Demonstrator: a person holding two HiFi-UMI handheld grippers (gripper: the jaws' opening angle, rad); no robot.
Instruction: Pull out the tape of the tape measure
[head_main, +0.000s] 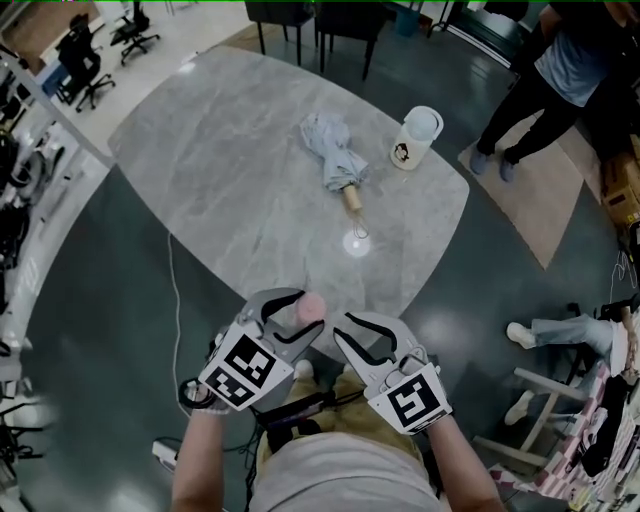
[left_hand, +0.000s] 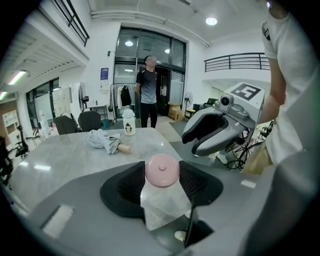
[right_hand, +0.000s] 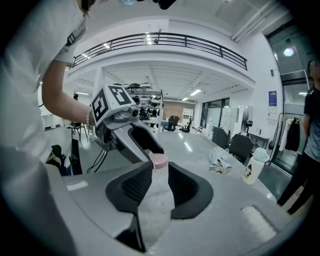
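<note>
- Head view: black-and-white square markers were borne on the cube of the left gripper (head_main: 308, 309) and on that of the right gripper (head_main: 345, 335); no lettering could be read.
- Both grippers were held side by side at the near edge of the grey table (head_main: 230, 150), tips angled towards each other, forearms entering from the bottom edge.
- The pink round tape measure (head_main: 312, 303) was pinched in the left claw, off the table.
- A folded umbrella (head_main: 335, 160) and a capped white bottle (head_main: 415, 138) with a penguin picture stood well apart from the grippers; the bottle's contents could not be seen.
- Left gripper view: the tape measure (left_hand: 162, 170) was clamped between the ribbed pads of the left gripper (left_hand: 161, 172), touched on both sides.
- The right gripper (left_hand: 191, 144) was seen close by to the right.
- Print on a blue wall poster (left_hand: 104, 75) was too small to read.
- Right gripper view: the jaws of the right gripper (right_hand: 160, 182) were spread, with nothing pressed between them.
- The tape measure (right_hand: 159, 160) was seen just beyond their tips, kept in the left gripper (right_hand: 156, 156).
- The bottle (right_hand: 251, 170) stood beside the umbrella (right_hand: 220, 160).
</note>
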